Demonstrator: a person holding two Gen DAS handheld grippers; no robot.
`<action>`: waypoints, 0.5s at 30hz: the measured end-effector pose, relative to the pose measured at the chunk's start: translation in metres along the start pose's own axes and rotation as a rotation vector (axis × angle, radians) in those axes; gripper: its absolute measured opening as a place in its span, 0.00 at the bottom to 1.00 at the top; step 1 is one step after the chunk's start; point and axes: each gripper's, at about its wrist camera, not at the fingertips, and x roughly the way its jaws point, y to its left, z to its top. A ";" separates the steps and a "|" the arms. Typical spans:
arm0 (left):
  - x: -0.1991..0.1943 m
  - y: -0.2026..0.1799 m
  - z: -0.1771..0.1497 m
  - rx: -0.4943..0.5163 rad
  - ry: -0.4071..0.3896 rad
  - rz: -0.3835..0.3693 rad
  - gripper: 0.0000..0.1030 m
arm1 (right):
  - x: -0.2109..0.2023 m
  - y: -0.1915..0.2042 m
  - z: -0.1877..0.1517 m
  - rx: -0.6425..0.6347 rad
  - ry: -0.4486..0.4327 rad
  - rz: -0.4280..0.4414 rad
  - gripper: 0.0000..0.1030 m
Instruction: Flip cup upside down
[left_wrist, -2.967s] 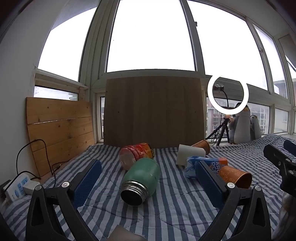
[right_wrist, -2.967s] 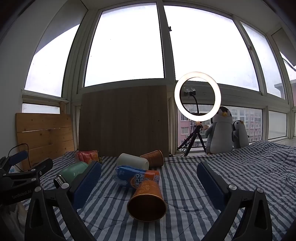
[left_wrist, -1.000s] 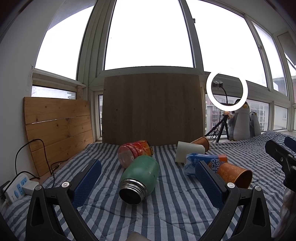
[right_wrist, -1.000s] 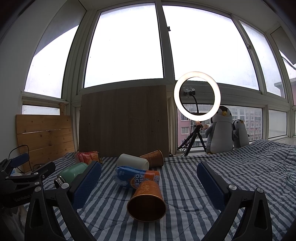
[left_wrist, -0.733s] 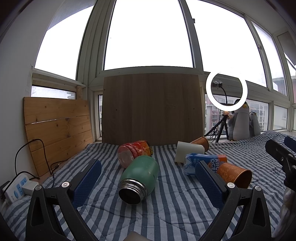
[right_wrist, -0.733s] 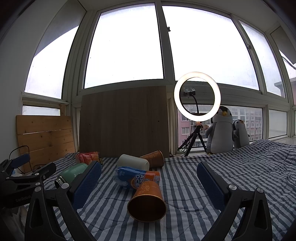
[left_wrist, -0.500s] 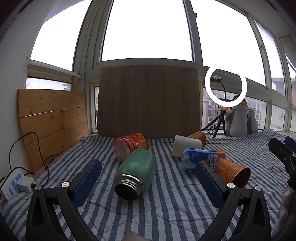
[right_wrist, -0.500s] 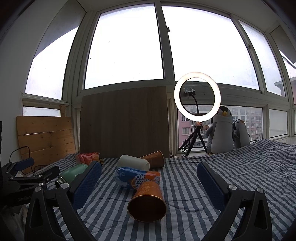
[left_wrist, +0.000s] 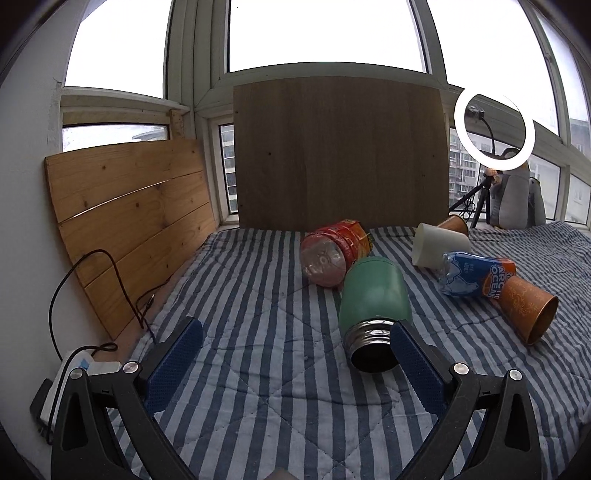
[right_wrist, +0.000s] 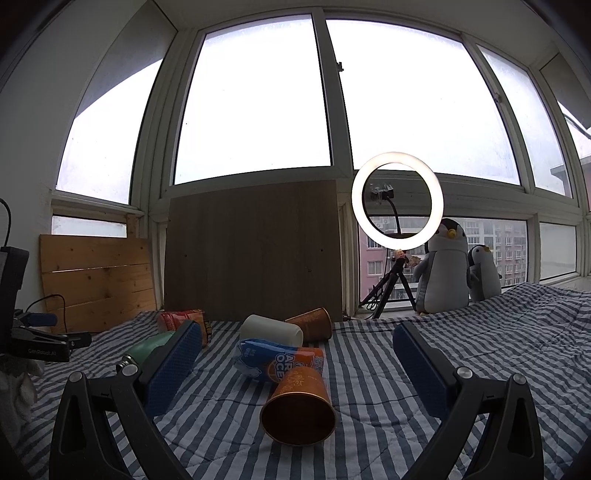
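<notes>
An orange paper cup (right_wrist: 299, 410) lies on its side on the striped blanket, mouth toward my right gripper (right_wrist: 295, 354), which is open and empty just in front of it. The cup also shows in the left wrist view (left_wrist: 526, 308) at the right. A green steel flask (left_wrist: 373, 306) lies on its side, mouth toward my left gripper (left_wrist: 295, 354), which is open and empty; the flask's mouth is beside its right finger (left_wrist: 415, 365). A second orange cup (right_wrist: 310, 323) and a white cup (right_wrist: 271, 330) lie farther back.
A blue and orange bottle (right_wrist: 277, 360) lies behind the near cup. A red bottle (left_wrist: 334, 254) lies behind the flask. Wooden boards (left_wrist: 338, 155) lean on the windows. A ring light (right_wrist: 397, 201) and plush penguins (right_wrist: 443, 269) stand at the right. A power strip (left_wrist: 74, 376) and cables lie left.
My left gripper has swung left and tipped down toward the blanket, so the green flask now sits by its right finger. My right gripper has barely moved.
</notes>
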 end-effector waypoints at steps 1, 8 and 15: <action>0.002 0.006 0.003 -0.010 0.006 -0.002 1.00 | 0.001 0.000 0.000 0.000 0.005 0.000 0.99; 0.012 0.005 0.031 -0.013 0.052 -0.040 1.00 | 0.007 -0.012 0.001 0.048 0.040 -0.005 0.99; 0.027 -0.058 0.051 0.026 0.098 -0.153 1.00 | 0.018 -0.051 0.008 0.144 0.144 0.020 0.99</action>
